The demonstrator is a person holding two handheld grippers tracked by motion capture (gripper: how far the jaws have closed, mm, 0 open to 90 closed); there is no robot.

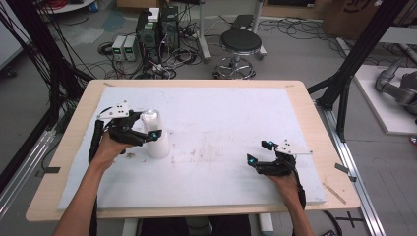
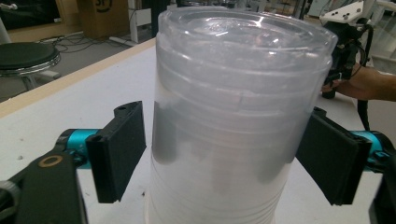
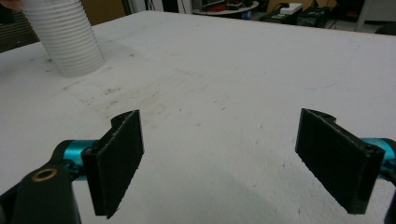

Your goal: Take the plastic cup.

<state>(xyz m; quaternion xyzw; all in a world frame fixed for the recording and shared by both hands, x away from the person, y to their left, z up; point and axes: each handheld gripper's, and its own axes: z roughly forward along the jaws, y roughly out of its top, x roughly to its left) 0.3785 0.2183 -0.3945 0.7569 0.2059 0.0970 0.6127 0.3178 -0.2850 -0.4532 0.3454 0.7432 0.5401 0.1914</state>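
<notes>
On the left half of the white desk [image 1: 221, 118] stands an upright stack of translucent plastic cups [image 1: 156, 132], and my left gripper [image 2: 219, 154] has its jaws spread to either side of it, each just beside the ribbed wall, though I cannot tell whether they touch it. My right gripper [image 3: 219, 161] hovers low over the bare, scuffed surface near the right front of the desk, jaws wide apart and holding nothing, well apart from the stack.
</notes>
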